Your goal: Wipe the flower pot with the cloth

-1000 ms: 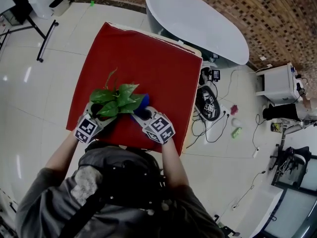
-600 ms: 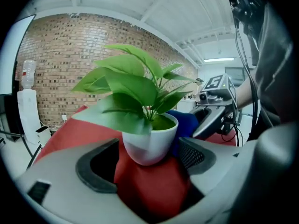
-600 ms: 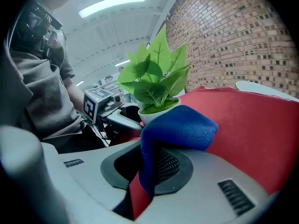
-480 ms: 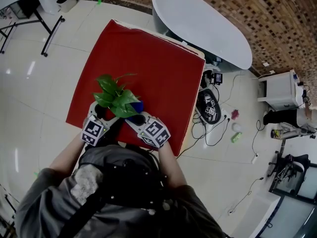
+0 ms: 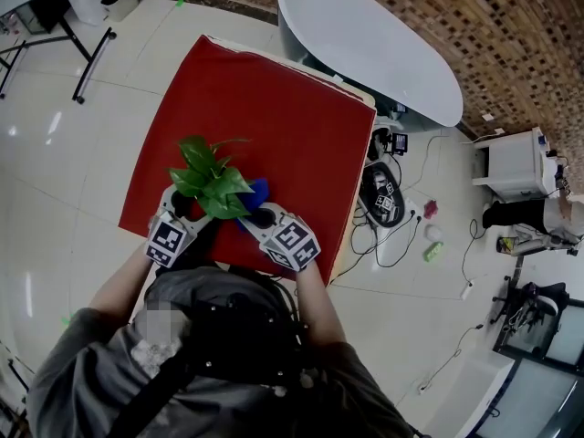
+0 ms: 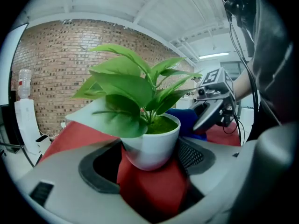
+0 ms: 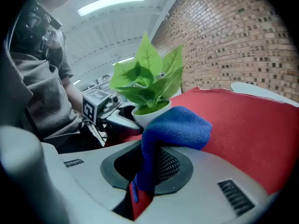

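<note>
Since a second ago the pot has turned and its leaves [image 5: 208, 179] have swung left. The left gripper [image 5: 187, 213] is clamped round the white flower pot [image 6: 150, 146], low over the red tabletop [image 5: 274, 108] near its front edge. The right gripper [image 5: 258, 215] pinches the blue cloth [image 7: 175, 127], its bunched end just beside the pot, so wiping looks under way. The leaves overhang the rim and crowd the cloth's path. Cables [image 5: 383, 194] lie on the floor to the right.

1 flower pot [image 6: 152, 146], 1 cloth [image 7: 177, 125], 1 table [image 5: 274, 108].
</note>
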Available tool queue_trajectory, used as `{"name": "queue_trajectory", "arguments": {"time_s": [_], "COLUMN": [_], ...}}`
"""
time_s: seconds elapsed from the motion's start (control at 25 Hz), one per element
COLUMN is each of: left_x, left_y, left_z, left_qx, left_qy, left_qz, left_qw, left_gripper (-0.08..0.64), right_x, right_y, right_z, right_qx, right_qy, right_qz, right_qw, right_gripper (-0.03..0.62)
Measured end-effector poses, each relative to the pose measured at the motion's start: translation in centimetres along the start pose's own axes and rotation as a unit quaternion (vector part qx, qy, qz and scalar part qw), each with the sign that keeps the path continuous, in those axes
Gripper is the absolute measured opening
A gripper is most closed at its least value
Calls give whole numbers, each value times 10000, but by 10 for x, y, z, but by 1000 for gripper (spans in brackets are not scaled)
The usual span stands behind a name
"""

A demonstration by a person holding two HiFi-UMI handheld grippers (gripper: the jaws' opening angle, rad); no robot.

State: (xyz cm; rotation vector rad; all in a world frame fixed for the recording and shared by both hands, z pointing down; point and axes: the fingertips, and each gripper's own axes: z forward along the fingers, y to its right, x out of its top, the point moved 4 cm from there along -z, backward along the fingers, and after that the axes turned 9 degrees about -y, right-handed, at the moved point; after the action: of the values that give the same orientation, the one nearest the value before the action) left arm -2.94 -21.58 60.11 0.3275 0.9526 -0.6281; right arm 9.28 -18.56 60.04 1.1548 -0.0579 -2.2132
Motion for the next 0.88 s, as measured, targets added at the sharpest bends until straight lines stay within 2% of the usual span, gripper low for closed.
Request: {"name": "queue_trajectory", "arguments": {"time_s": [0.16, 0.4, 0.6, 0.88], "left_x": [0, -3, -3, -1], "left_y": [-9, -21, -27, -32], "left_z": [2, 9, 12, 13], "left_qx": [-299, -676, -870, -1059], "left_qy": [-3, -43, -69, -87], "left_qz": [170, 430, 508, 567], "left_qw": [9994, 9968, 9949, 9927], "left_gripper": [411, 411, 411, 411], "right_x": [15, 30, 39, 43], "right_y": [37, 64, 67, 52], "right_z": [-8, 28, 45, 34], "right_qx": [-229, 57, 203, 50], "right_qy": [15, -423, -633, -770], "right_qz": [-56, -631, -1029, -1254], "right_qw": [9997, 9971, 9925, 9891], "right_gripper": [77, 77, 77, 77]}}
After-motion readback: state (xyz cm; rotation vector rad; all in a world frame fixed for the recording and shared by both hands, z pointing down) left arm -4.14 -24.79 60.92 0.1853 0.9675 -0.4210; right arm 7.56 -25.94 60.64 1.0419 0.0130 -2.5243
